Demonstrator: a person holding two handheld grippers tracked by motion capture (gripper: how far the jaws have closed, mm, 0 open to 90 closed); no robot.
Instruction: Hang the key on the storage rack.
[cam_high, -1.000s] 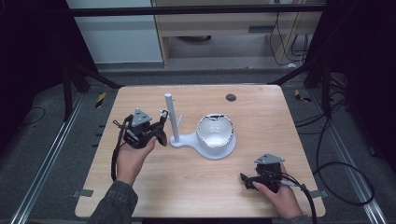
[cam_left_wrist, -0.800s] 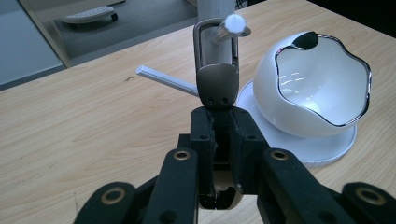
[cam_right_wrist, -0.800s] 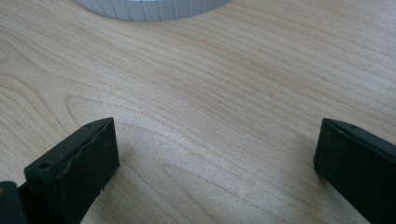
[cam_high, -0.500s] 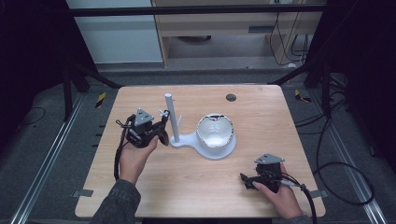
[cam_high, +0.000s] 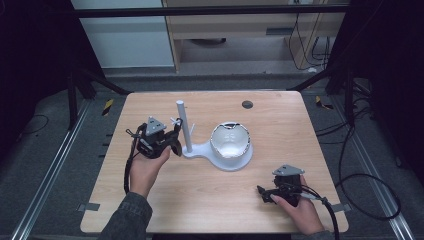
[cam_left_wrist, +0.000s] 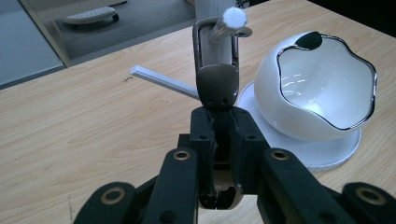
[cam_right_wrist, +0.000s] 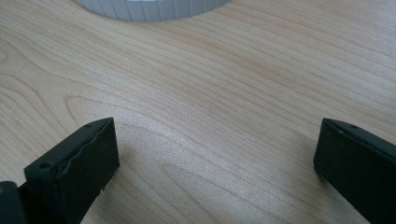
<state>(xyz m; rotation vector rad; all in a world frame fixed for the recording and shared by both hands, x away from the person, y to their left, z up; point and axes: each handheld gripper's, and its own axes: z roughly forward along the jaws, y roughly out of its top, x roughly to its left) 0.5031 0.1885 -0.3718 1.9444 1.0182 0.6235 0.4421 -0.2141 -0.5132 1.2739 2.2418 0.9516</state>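
A white stand (cam_high: 181, 125) with an upright post and thin side pegs rises from a flat base that also carries a white, chrome-rimmed bowl (cam_high: 230, 140). My left gripper (cam_high: 174, 138) sits just left of the post, shut on a dark metal clip (cam_left_wrist: 217, 84). The clip's rectangular loop (cam_left_wrist: 200, 46) is around a white peg (cam_left_wrist: 232, 18) of the stand. The bowl (cam_left_wrist: 322, 88) lies just right of the clip. My right gripper (cam_high: 265, 192) rests low over the wooden table (cam_high: 280, 120) near the front right, open, with bare wood between its jaws (cam_right_wrist: 215, 154).
A second thin white peg (cam_left_wrist: 163, 81) sticks out to the left of the clip. The stand's ribbed base edge (cam_right_wrist: 154, 9) lies ahead of the right gripper. A small dark round disc (cam_high: 247, 104) sits at the table's far side. Cables trail from both grippers.
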